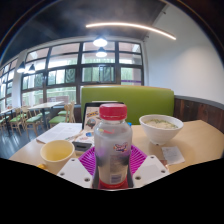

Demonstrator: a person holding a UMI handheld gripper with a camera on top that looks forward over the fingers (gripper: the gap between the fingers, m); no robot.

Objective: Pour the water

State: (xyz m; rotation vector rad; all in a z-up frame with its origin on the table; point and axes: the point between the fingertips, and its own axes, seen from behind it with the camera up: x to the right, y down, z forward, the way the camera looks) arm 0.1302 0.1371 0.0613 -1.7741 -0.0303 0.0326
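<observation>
The gripper (112,160) holds a red-capped water bottle (112,143) between its pads, upright. Next, I judge, it must go to the yellow cup (57,152) at the left and tilt.

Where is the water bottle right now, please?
In the gripper view, the water bottle stands between the gripper fingers, with the yellow cup alongside.

A canteen or restaurant: a green booth seat (130,98), rows of tables and chairs (25,112), large windows (75,70), a bowl (161,127) of food.
</observation>
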